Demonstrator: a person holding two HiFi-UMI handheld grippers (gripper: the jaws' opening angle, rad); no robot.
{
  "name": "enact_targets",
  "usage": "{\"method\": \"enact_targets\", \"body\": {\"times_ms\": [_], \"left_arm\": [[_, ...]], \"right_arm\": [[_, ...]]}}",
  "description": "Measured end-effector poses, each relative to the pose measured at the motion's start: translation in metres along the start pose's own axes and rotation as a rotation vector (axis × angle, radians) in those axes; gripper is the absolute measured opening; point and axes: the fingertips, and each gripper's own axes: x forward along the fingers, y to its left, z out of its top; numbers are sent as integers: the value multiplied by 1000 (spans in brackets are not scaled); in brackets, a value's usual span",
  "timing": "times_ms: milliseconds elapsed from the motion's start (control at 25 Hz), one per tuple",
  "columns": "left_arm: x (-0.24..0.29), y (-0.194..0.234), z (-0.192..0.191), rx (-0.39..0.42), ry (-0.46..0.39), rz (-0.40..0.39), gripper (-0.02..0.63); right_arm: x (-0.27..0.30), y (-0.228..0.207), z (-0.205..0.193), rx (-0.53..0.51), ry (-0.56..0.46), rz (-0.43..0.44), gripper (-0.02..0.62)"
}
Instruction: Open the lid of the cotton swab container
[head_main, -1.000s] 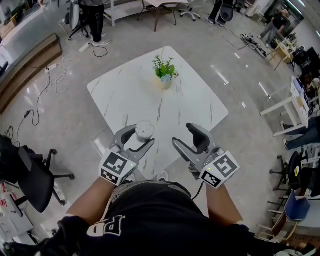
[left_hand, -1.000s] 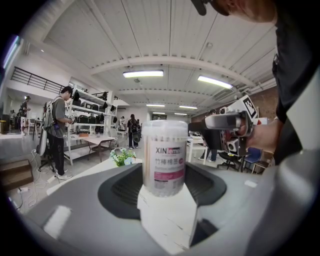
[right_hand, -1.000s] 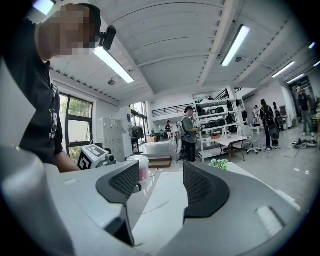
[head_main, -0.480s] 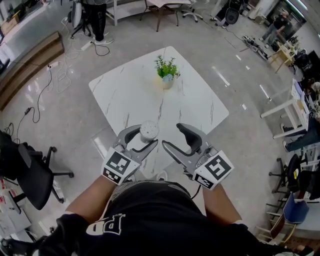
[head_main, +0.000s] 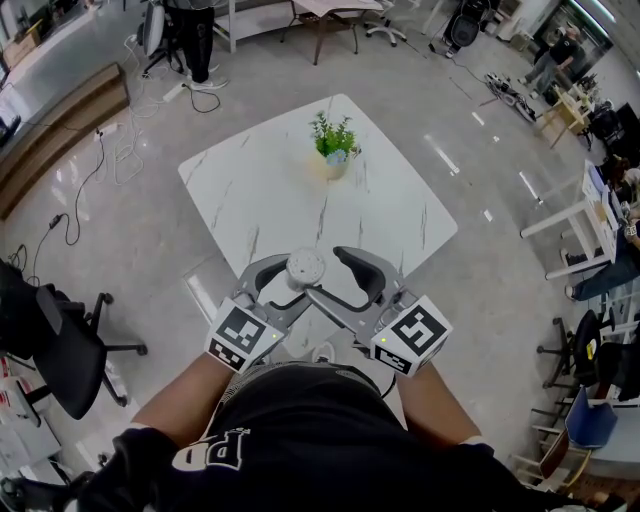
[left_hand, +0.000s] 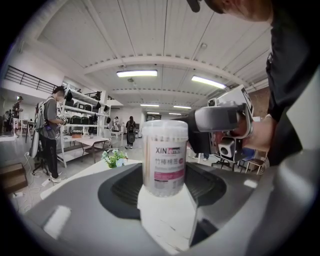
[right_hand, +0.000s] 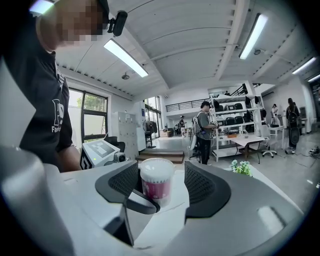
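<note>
Small potted plant (head_main: 331, 140) near far corner of white marble table (head_main: 260, 190); black office chair (head_main: 60, 350) left.

It was an open-plan office or lab hall — polished grey floor (head_main: 130, 250), strip lights (right_hand: 126, 58), metal shelving (right_hand: 235, 117), office chair (head_main: 62, 352), loose cables (head_main: 95, 165) — with a potted plant (head_main: 331, 145) towards a marble table's (head_main: 250, 190) far corner.

Cotton swab container (left_hand: 165, 157): clear plastic, glossy label. Table (head_main: 270, 190): polished marble look. Left gripper (left_hand: 165, 189) pads (left_hand: 124, 186): matt black, ribbed
</note>
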Motion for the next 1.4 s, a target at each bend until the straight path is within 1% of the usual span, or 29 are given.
{"method": "enact_targets", "body": {"times_ms": [240, 480, 680, 760, 1000, 1280, 1400], "left_arm": [[3, -6, 3, 11, -12, -27, 310], [6, -8, 5, 19, -9, -34, 310], [5, -10, 3, 19, -13, -50, 310], [5, -11, 2, 22, -10, -55, 310], [9, -8, -3, 28, 14, -54, 310], [10, -12, -10, 42, 41, -52, 310], [11, -12, -13, 59, 53, -49, 310]], "right_arm": [[9, 6, -2, -8, 13, 28, 264], [14, 11, -4, -56, 35, 15, 262], [12, 8, -7, -70, 38, -7, 261], [12, 8, -7, -67, 38, -6, 244], [13, 2, -11, 10, 41, -2, 241], [11, 5, -9, 101, 30, 33, 239], [10, 5, -11, 155, 18, 53, 239]]}}
